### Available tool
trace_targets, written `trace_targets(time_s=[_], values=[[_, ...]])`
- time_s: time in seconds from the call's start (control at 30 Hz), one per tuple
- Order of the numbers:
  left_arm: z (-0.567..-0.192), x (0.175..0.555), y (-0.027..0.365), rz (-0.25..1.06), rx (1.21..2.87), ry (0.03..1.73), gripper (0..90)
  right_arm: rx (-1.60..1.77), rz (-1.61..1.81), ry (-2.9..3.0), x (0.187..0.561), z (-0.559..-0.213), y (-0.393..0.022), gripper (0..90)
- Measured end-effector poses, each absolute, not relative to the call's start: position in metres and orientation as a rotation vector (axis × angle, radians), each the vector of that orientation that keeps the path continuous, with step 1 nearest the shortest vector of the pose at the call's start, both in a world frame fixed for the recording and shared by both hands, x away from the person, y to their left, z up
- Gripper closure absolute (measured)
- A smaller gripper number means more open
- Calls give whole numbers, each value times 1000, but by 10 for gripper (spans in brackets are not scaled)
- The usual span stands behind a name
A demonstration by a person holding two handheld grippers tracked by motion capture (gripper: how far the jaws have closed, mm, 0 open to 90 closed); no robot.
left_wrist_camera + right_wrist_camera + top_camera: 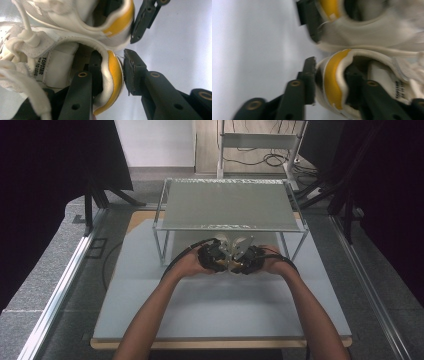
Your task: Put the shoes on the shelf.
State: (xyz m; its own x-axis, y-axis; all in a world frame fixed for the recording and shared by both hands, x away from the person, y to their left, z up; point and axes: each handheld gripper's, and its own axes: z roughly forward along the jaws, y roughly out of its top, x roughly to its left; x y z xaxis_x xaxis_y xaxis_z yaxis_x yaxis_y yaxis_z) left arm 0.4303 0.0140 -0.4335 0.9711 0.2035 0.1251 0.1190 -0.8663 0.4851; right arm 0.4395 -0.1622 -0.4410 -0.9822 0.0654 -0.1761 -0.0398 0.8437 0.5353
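Here, two white shoes with yellow heel patches sit side by side on the pale worktop [220, 310], around the middle of it, just in front of the wire shelf rack [227, 205] that stands toward the far edge. In the high view the left gripper [214, 256] and the right gripper [250, 259] meet at the shoes' heels, nearly touching each other, with the person's forearms reaching in from the near edge.

In the left gripper view, its jaws pinch the heel collar of the left shoe [110, 75], one jaw inside the opening and the other pressed against the outside of the yellow patch. White laces [22, 37] and a tongue label reading TOPSTAR show beside it.

In the right gripper view, slightly blurred, the jaws grip the right shoe [334, 80] the same way: one jaw inside the collar, one against the outer heel
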Motion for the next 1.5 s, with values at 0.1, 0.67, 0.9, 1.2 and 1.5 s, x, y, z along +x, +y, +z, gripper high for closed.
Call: trace_targets(time_s=[0.1,0.67,0.9,1.2,1.5], values=[[-435,431,12,270,2608,254,618,112,860,2775,438,-436,-165,477],[-403,388,45,549,2346,502,319,227,1004,2465,385,-406,-177,365],[-417,363,70,489,2279,659,518,396,1082,2356,362,-412,-191,452],[-442,362,87,425,2248,805,754,647,1062,2326,363,-447,-217,751],[-461,376,86,332,2199,979,887,883,988,2313,383,-469,-226,896]])
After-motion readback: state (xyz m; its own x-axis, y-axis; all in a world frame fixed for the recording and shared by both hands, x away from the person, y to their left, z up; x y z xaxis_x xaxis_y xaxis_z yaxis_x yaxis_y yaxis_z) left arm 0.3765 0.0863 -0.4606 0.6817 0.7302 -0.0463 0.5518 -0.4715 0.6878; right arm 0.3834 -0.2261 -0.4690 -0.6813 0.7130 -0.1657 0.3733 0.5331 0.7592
